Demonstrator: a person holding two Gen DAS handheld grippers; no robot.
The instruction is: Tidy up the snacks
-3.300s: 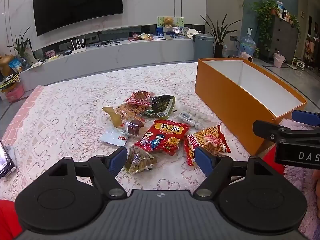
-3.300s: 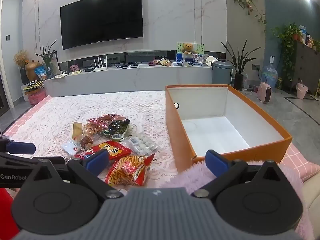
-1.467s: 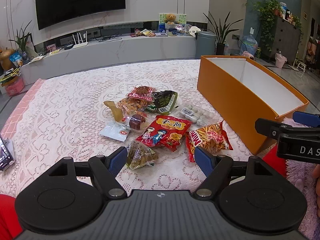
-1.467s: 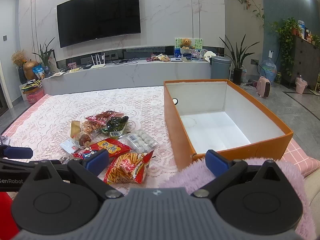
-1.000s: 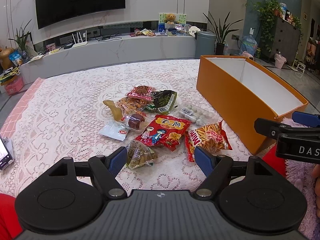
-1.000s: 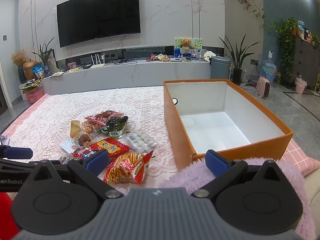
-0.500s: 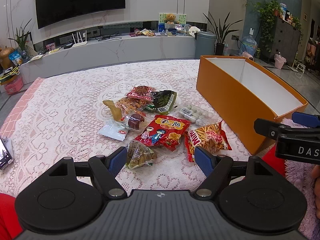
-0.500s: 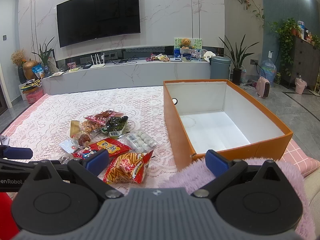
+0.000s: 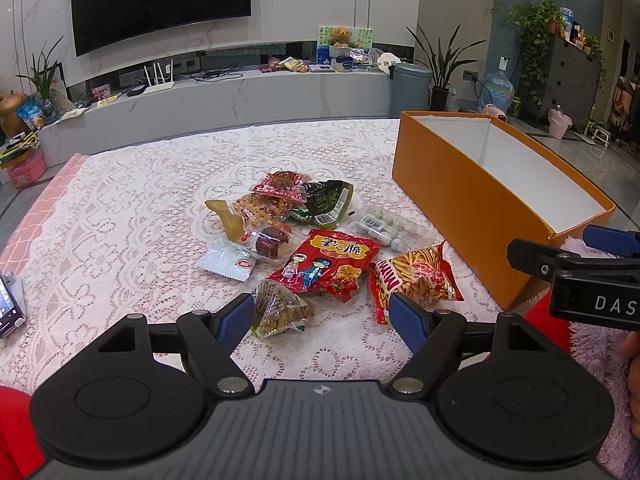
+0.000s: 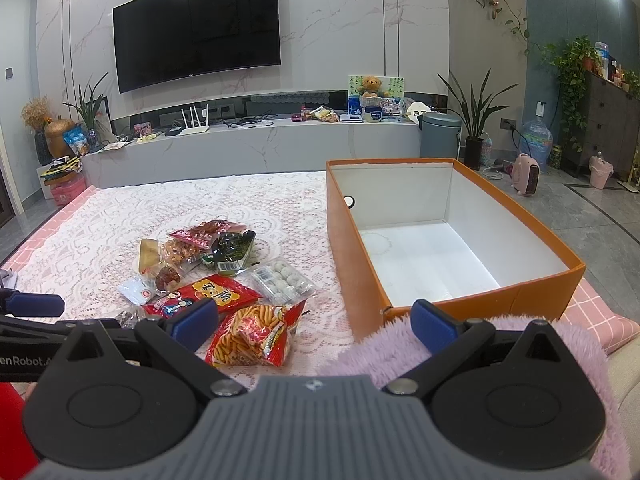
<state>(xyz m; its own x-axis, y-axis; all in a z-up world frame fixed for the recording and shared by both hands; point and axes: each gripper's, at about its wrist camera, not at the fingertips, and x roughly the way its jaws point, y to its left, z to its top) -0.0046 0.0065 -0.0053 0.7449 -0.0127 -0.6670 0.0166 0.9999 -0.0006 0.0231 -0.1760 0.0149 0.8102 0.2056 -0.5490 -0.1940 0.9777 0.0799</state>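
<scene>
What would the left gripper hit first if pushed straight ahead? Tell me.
Probably the small clear packet of brown snacks just ahead of the open left gripper, then the red cartoon bag behind it; depth is uncertain.

A dark curved TV (image 10: 196, 28) hangs upper left on the white marble wall (image 10: 340, 20). Below runs a long grey marble console (image 10: 256, 148). Grey tiled floor (image 10: 600, 216) at right, beside potted plants (image 10: 476, 116).
</scene>
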